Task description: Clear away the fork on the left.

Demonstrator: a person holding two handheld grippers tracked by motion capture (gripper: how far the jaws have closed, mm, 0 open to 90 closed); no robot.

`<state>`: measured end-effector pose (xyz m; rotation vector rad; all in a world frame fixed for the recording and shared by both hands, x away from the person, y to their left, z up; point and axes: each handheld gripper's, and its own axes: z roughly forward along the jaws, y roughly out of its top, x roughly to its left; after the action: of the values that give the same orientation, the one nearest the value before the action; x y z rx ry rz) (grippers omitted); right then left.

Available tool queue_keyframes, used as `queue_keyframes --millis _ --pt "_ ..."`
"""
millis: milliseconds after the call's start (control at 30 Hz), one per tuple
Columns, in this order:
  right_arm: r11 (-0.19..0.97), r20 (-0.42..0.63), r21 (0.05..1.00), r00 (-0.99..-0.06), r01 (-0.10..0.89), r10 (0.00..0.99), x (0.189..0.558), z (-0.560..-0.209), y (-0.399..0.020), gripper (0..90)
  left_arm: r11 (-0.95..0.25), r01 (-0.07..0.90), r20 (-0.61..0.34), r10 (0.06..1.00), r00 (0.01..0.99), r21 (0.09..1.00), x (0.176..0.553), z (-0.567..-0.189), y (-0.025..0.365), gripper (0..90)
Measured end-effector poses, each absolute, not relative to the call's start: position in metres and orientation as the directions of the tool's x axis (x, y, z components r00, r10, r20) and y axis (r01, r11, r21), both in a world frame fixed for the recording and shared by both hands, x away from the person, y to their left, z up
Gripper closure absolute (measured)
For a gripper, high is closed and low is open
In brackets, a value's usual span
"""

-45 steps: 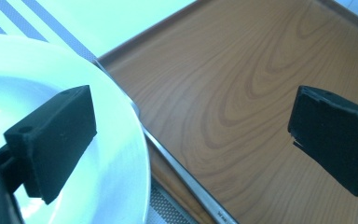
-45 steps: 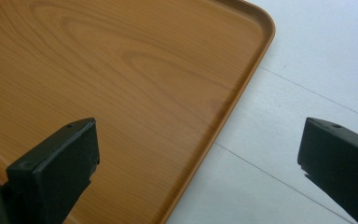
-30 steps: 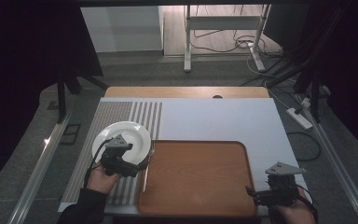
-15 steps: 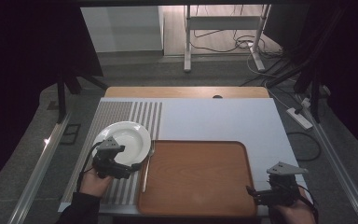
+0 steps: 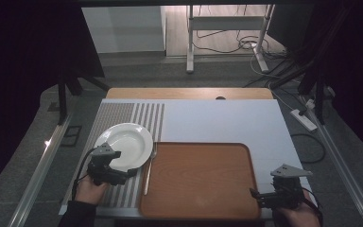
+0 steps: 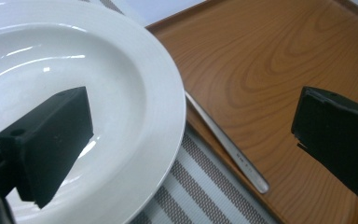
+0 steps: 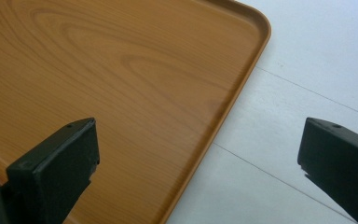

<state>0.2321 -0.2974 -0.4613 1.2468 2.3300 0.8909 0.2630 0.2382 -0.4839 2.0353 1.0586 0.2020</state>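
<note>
While the round white ceramic plate (image 6: 65, 88) rests on the striped mat beside the brown wooden tray (image 5: 201, 177), left gripper (image 5: 123, 174) wide over its rim, right gripper (image 7: 200, 163) wide, a closing jaw may knock the slim metal utensil (image 6: 228, 144).

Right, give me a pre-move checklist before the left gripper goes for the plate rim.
1. Left gripper open: ok, its jaws stand wide apart.
2. Plate rim between the jaws: ok, in the left gripper view one jaw hangs over the bowl and the other beyond the rim.
3. Plate empty: ok, nothing lies in it.
4. Fork clear of the grip: not ok, it lies right beside the rim, along the tray edge, inside the jaws' span.
5. Tray free to receive the plate: ok, its wood surface is bare.
6. Right gripper out of the way: ok, open, at the tray's near right corner, holding nothing.
</note>
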Motion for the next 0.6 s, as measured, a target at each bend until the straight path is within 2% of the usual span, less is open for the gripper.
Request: queue_keyframes --millis 600 --pt "0.404 -0.007 0.678 -0.544 0.614 0.839 0.231 -0.461 -0.299 0.0 -0.275 0.637 -0.222 0.779 0.586 0.72 0.239 -0.491 0.266 0.0"
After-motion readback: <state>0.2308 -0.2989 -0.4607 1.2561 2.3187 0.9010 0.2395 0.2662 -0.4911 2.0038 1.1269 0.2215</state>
